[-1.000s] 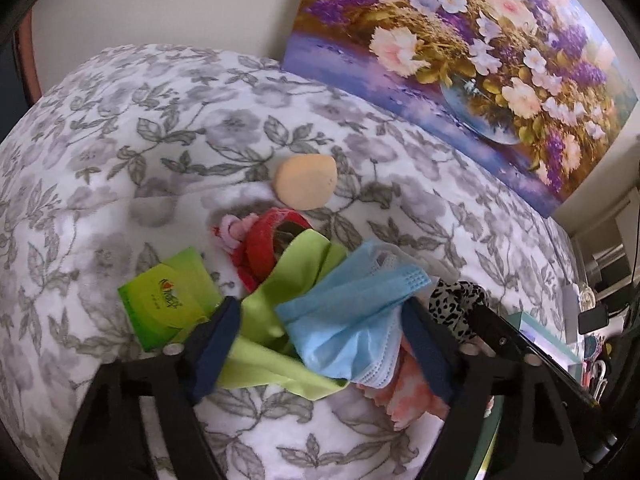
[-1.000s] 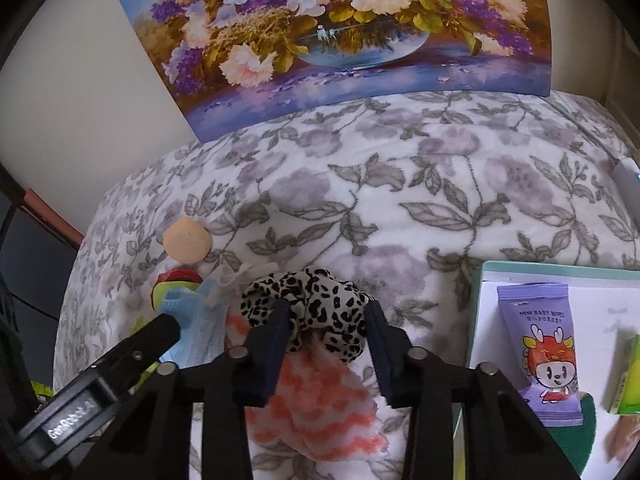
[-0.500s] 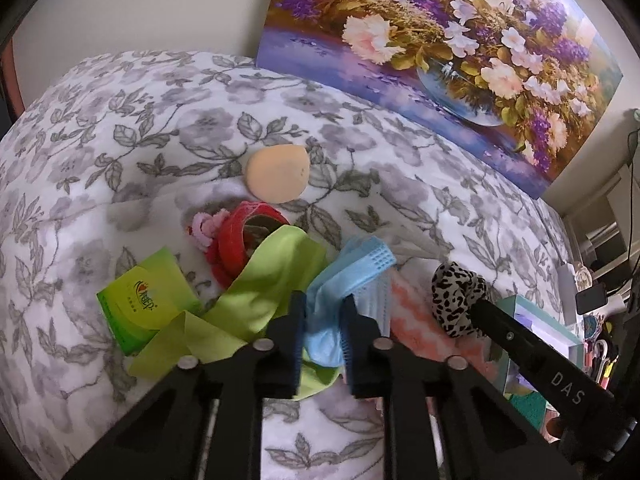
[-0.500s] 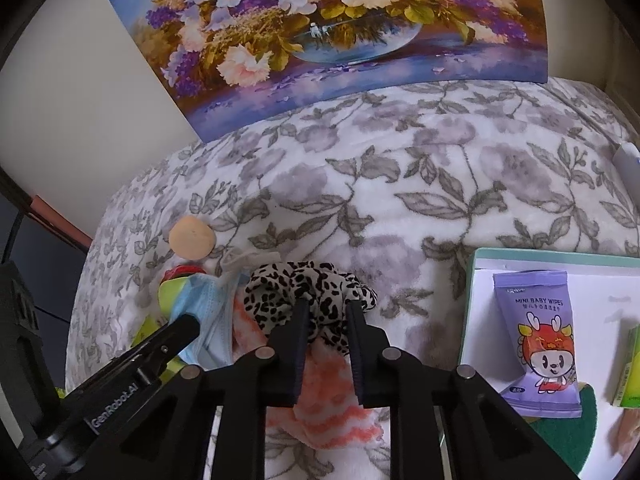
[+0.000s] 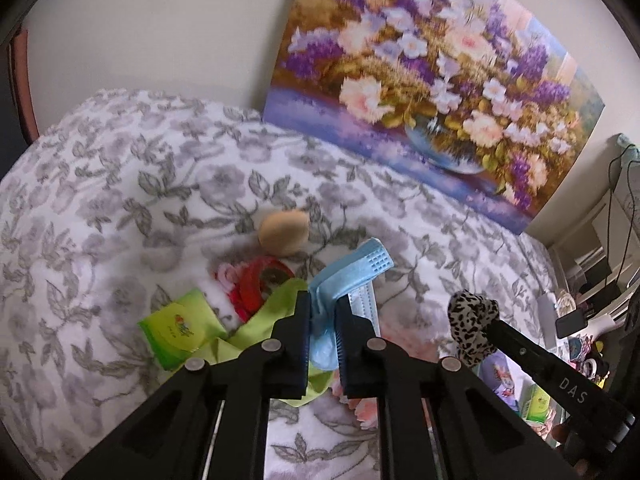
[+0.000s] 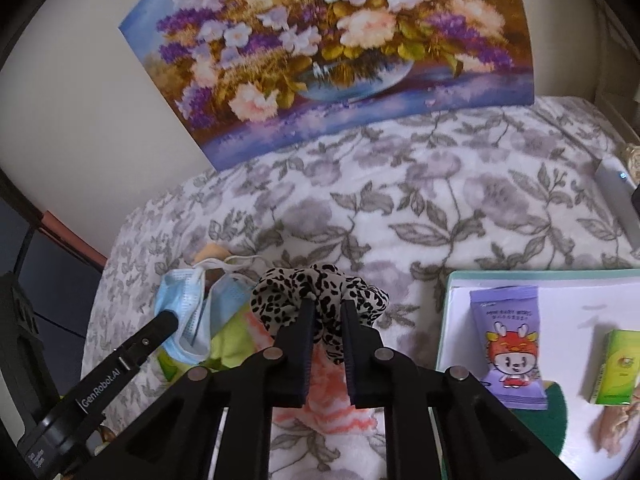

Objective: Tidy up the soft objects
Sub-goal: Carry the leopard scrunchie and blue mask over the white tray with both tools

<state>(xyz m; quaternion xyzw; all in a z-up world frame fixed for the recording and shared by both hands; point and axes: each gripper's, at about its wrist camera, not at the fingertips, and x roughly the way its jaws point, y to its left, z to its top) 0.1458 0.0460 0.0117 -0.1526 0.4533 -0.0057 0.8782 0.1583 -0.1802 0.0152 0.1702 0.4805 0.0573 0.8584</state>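
The left gripper has its fingers clamped narrowly on a blue face mask, pinched near its lower end between the pads; the mask's long axis runs up and away from the fingertips, its pleated free end tilting toward the right and the far wall, with a second layer hanging just right of the right finger. The right gripper likewise grips a leopard-print scrunchie, its fingers close together on the fabric; the ruffled ring bulges above and to both sides of the fingertips, its wider span lying across the fingers, left to right. Beneath and left of the left fingers lies a lime-green cloth, with a green packet further left, a red ring-shaped item just beyond the left fingertip and a tan round puff farther ahead. Under the right fingers spreads an orange-and-white cloth. To the right of them sits a pale tray holding a purple wipes packet and a green packet. Everything rests on a white fleece blanket printed with grey leaves and lilac blooms. A flower painting leans against the plain cream wall behind.
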